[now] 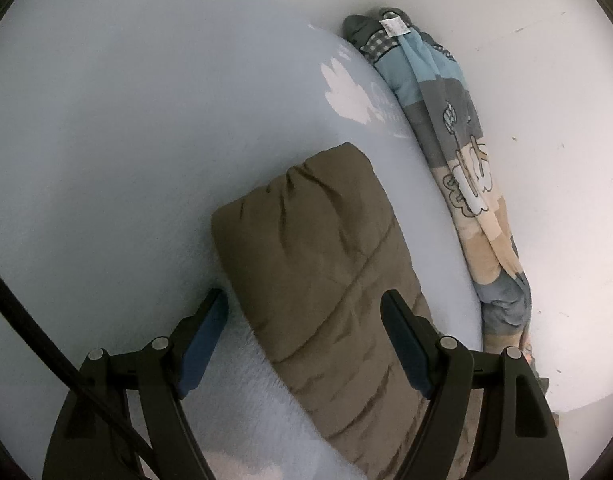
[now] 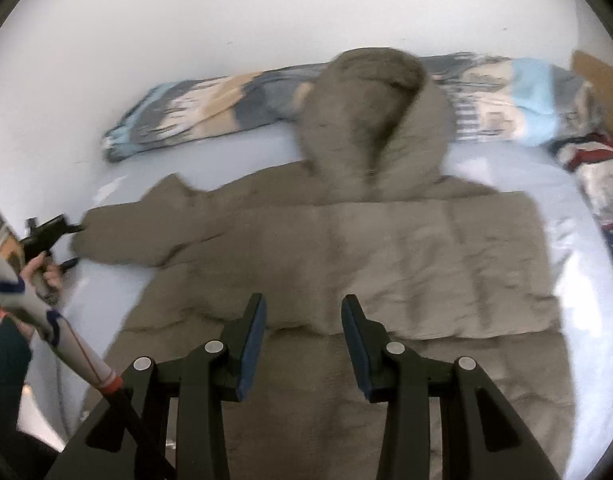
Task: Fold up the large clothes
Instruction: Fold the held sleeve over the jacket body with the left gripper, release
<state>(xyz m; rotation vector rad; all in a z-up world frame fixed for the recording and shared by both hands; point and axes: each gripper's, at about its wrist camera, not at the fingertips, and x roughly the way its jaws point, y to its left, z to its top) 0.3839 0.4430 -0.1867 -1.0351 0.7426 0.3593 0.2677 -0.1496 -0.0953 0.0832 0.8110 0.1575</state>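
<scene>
I have a brown quilted coat [image 2: 386,264] spread flat on the pale blue fleecy bed [image 2: 586,280], its puffy fabric stitched in horizontal bands and its rounded hood [image 2: 370,116] pointing to the far side. One sleeve [image 1: 322,260] runs out to the left, a thick padded tube with a creased, blunt cuff. My left gripper [image 1: 304,336] straddles that sleeve: the jaws stand wide, the right blue pad over the fabric and the left pad just beside its edge on the bed, and I see no pinch on the cloth. My right gripper [image 2: 303,344] hovers over the middle of the coat's body with its jaws partly open and nothing between them. Along the far edge of the bed, against the white wall [image 1: 546,80], lies a rolled blanket [image 1: 458,132], soft and patchworked in blue, grey and tan with a cartoon print. The right view is blurred, so finer stitching there I cannot make out
</scene>
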